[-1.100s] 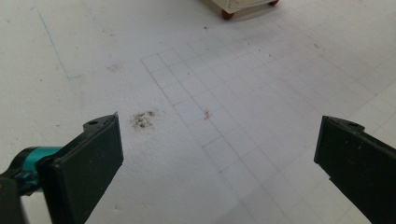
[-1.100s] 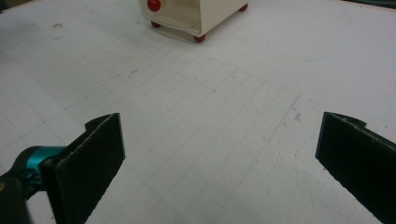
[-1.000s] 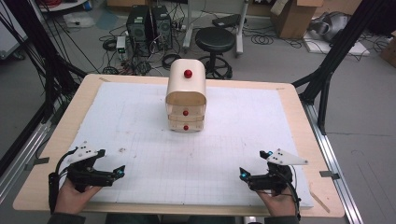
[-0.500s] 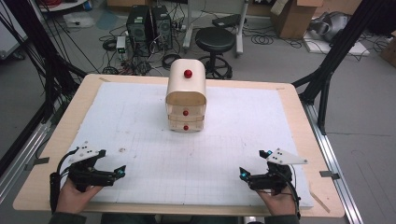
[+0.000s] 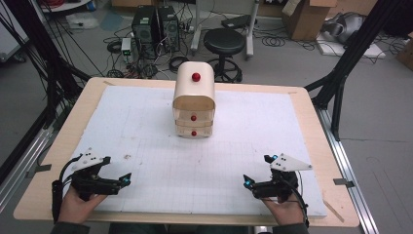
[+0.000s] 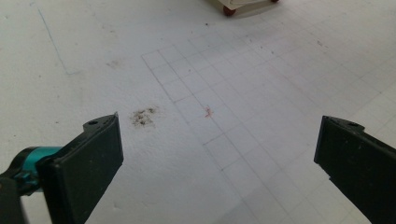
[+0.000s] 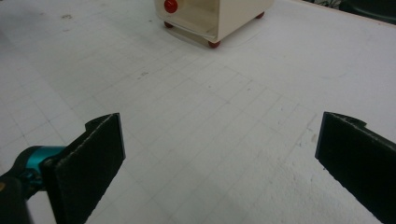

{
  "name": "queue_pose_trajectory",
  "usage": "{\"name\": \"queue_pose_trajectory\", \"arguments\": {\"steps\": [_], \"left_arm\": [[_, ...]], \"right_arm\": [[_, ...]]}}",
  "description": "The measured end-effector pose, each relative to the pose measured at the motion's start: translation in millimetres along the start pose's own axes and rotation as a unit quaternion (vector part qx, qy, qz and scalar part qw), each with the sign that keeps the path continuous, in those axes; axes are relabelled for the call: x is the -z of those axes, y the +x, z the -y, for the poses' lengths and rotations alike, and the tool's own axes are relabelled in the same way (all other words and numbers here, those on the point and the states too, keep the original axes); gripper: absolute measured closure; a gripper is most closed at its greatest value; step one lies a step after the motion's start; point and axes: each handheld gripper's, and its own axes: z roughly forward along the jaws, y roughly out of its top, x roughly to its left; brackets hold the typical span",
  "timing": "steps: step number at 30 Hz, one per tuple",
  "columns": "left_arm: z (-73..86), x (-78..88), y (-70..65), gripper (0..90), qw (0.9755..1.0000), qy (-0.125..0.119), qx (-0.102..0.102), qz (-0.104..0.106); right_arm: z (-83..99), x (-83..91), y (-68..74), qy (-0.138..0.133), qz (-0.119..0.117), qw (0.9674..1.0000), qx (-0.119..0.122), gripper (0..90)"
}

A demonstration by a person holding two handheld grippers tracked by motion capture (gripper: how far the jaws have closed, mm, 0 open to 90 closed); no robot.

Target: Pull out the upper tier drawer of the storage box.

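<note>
Wooden drawer box (image 5: 194, 103) waits untouched; both grippers, left (image 5: 122, 180) and right (image 5: 249, 184), rest far back, jaws wide. Next: reach a red knob (image 5: 193, 118).

Two black tongs, left (image 5: 124, 178) and right (image 5: 248, 182), each topped by a pale grey three-cornered plate and trailed by a thin black cable. Flat, matte black rectangular jaws with a small round hole near the top corner (plain in both gripper views), and a teal fitting at the base of one jaw. Dark sleeve cuffs at the wrists.
</note>
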Motion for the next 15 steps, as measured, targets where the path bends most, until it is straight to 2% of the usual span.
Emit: {"name": "queue_pose_trajectory", "arguments": {"steps": [8, 15], "left_arm": [[0.5, 1.2, 0.8, 1.7, 1.0000, -0.002, 0.001, -0.003], [2.0, 2.6, 0.9, 1.7, 1.0000, -0.004, 0.004, -0.005]], "right_arm": [[-18.8, 1.3, 12.3, -0.004, 0.003, 0.9996, 0.027, 0.2], [-26.7, -1.1, 17.6, -0.006, 0.005, 0.9994, 0.035, 0.2]]}}
